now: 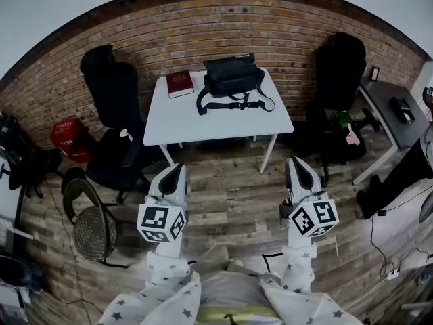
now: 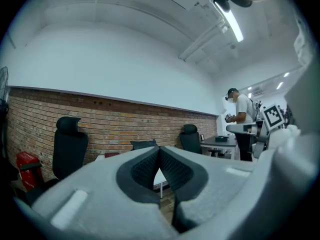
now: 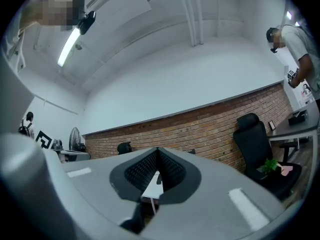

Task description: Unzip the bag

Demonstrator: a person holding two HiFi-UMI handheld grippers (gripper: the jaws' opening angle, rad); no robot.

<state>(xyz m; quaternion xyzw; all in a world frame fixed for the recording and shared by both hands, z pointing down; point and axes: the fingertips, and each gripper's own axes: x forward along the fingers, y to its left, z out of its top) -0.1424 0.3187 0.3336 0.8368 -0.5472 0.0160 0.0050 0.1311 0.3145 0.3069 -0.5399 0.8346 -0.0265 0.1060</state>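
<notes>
Both closed and empty: left gripper [image 1: 177, 169] and right gripper [image 1: 295, 162] sit low centre, aimed at the counter [image 1: 169, 117] but well short of it, likely pre-approach. Bag [image 1: 232, 76] upper centre at the counter's back edge, book [image 1: 180, 83] beside it. Wood floor [image 1: 230, 195], brick wall [image 1: 155, 36], black chairs [image 1: 111, 93] flanking.

Black bag [image 1: 232, 78], maroon book [image 1: 180, 83], white table [image 1: 169, 120].

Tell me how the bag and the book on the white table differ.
The bag is black; the book is dark red. The bag is bulkier and stands taller; the book is smaller and lies flat. The bag's strap trails over the table; the book is compact. Both rest near the table's far edge.
</notes>
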